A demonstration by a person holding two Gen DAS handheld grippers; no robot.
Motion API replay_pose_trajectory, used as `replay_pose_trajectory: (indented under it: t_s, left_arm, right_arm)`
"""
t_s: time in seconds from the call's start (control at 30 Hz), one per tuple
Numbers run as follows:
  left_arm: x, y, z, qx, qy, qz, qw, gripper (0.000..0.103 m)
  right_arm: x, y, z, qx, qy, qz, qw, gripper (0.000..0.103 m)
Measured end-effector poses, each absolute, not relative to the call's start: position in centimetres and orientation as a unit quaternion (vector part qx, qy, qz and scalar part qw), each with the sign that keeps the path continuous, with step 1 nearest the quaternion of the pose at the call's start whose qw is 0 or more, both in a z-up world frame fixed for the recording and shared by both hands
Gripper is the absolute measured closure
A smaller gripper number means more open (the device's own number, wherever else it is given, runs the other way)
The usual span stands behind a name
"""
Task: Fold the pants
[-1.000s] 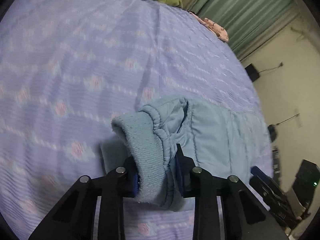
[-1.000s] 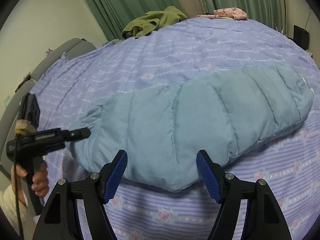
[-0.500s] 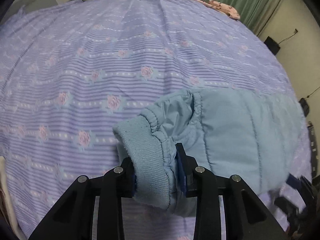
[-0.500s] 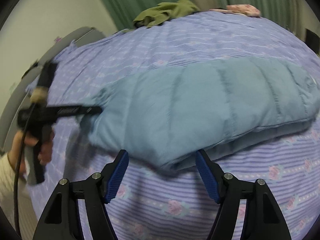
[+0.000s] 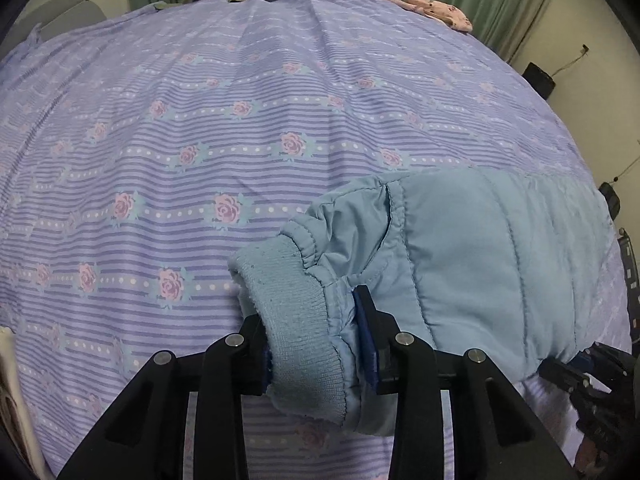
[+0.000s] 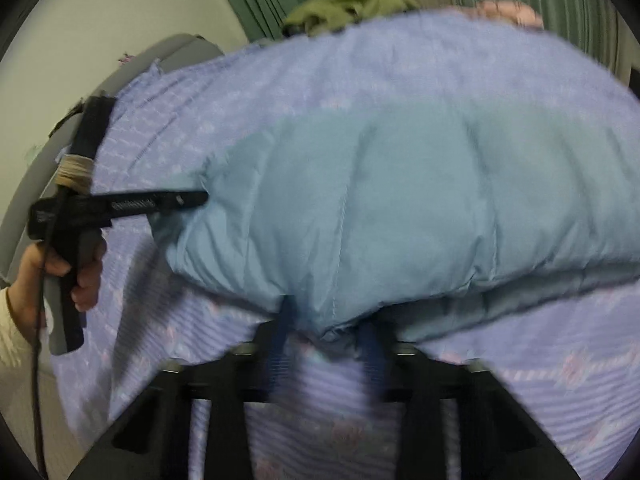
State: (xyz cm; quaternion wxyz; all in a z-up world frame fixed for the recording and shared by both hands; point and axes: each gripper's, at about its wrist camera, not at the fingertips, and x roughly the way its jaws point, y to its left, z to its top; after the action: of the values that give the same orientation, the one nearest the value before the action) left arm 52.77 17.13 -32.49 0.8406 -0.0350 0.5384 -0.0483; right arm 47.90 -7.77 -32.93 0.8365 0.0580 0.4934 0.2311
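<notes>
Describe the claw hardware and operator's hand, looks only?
Both claws, left claw and right claw: black angular linkages, silver pivot bolts, blue pads. Left unit's side: pistol-grip handle, white lettering, tan tape wrap, black cable, bare hand, cream sleeve.

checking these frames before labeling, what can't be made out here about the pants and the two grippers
- Right gripper: the right wrist view is motion-blurred and the pants edge drapes over the fingers, so a closed grip cannot be confirmed.
- Pants' far end: cut off at the right edge of the right wrist view.
- Left gripper: in the left wrist view, the ribbed cuff covers most of the left finger's pad.
- Bedspread pattern: smeared by blur.
</notes>
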Motion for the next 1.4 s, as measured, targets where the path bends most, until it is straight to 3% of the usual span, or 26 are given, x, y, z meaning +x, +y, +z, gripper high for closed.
replay_pose_trajectory:
  t_s: [0.07, 0.13, 0.23, 0.33, 0.37, 0.43, 0.47, 0.5, 0.6, 0.83, 1.0, 1.07, 1.23, 1.3, 1.4]
  left_arm:
    - [52.2, 17.0, -32.2, -0.022, 0.529, -0.053, 0.847, 0.067]
    - [52.5, 17.4, -33.1, -0.018, 0.538, -0.039, 0.842, 0.047]
    - [52.7, 18.5, -33.2, -0.041, 0.547, -0.014, 0.836, 0.03]
    - [52.2, 18.0, -32.1, -0.007, 0.546, -0.004, 0.838, 0.026]
    - [51.9, 17.7, -31.4, 0.006, 0.539, 0.001, 0.842, 0.026]
    - [50.8, 17.0, -29.3, 0.042, 0.517, 0.017, 0.855, 0.025]
    - [49.8, 16.3, -27.8, 0.068, 0.496, 0.029, 0.865, 0.022]
    - [49.2, 15.8, -26.9, 0.089, 0.482, 0.039, 0.871, 0.017]
    - [46.8, 13.2, -23.8, 0.158, 0.426, 0.044, 0.89, 0.014]
    - [44.9, 5.5, -20.2, 0.157, 0.378, -0.054, 0.911, 0.014]
    - [46.5, -1.0, -21.6, 0.132, 0.359, -0.117, 0.917, 0.015]
    - [47.6, -2.9, -22.7, 0.117, 0.361, -0.132, 0.916, 0.02]
    - [50.2, -5.8, -25.0, 0.098, 0.379, -0.136, 0.91, 0.051]
    - [51.0, -6.8, -25.6, 0.098, 0.386, -0.139, 0.907, 0.057]
    - [51.9, -7.8, -26.4, 0.106, 0.391, -0.131, 0.905, 0.058]
  right_arm:
    - [47.2, -7.9, -32.2, 0.068, 0.489, 0.218, 0.842, 0.087]
    - [46.5, -7.5, -32.0, 0.051, 0.483, 0.204, 0.85, 0.087]
    - [47.0, -7.1, -33.4, 0.044, 0.508, 0.196, 0.838, 0.088]
    - [47.3, -7.8, -33.2, 0.059, 0.521, 0.193, 0.829, 0.087]
    - [47.0, -7.9, -32.6, 0.056, 0.516, 0.19, 0.834, 0.084]
    - [46.0, -8.3, -31.0, 0.038, 0.502, 0.171, 0.847, 0.061]
    - [45.4, -8.8, -30.2, 0.03, 0.492, 0.162, 0.855, 0.045]
    - [44.7, -9.5, -29.0, 0.026, 0.475, 0.15, 0.867, 0.039]
    - [43.4, -12.2, -26.2, 0.029, 0.44, 0.129, 0.888, 0.035]
    - [42.8, -21.8, -21.7, 0.04, 0.355, 0.046, 0.933, 0.021]
    - [46.6, -28.7, -22.2, 0.069, 0.346, 0.014, 0.936, 0.02]
    - [48.8, -30.9, -23.3, 0.095, 0.349, 0.011, 0.932, 0.02]
    - [53.3, -33.2, -26.7, 0.156, 0.374, 0.001, 0.914, 0.02]
    - [54.3, -33.1, -27.8, 0.156, 0.378, 0.002, 0.912, 0.019]
    - [56.0, -33.1, -29.8, 0.176, 0.394, -0.004, 0.902, 0.014]
